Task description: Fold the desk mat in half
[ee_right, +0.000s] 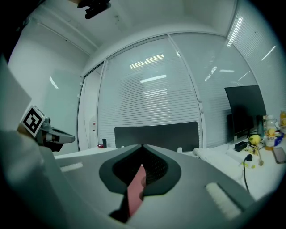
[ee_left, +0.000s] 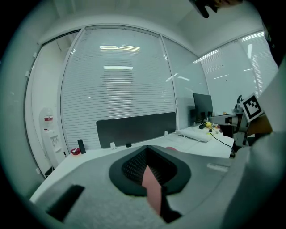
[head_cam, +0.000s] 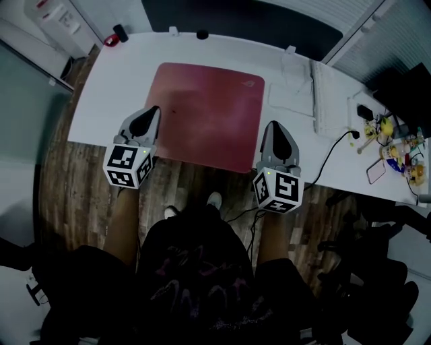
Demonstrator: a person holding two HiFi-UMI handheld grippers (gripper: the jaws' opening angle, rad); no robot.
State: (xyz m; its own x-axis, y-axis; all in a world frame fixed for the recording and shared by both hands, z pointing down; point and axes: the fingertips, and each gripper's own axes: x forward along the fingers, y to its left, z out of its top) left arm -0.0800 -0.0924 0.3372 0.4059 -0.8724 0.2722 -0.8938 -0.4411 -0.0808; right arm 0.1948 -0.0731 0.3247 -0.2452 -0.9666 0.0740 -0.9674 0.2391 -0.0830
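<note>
The desk mat [head_cam: 209,114], a red rectangle, lies flat on the white worktop [head_cam: 114,87], its long near edge running along the worktop's front edge. It may overhang that edge a little, though the dark head view does not settle this.

The left tongs [head_cam: 153,112] sit at the mat's near-left corner and the right tongs [head_cam: 273,127] at its near-right corner. They are well apart and point away from the person, toward the dark divider panel [head_cam: 242,20]. In the left gripper view a thin strip of the mat [ee_left: 152,183] is pinched edge-on between the closed jaws. The right gripper view shows the same, a pink strip [ee_right: 134,190] clamped between jaws pressed together. So both tongs grip the mat, one on each corner.

Holding both near corners makes sense for a fold in half. With the whole near edge held level, it can be lifted and carried over to the far edge without the sheet twisting or sagging to one side. The rest of the mat lies flat, so the fold itself looks not yet begun.

A white keyboard [head_cam: 320,98] lies just beside the mat's right edge, so the right tongs have little spare room on that side.
</note>
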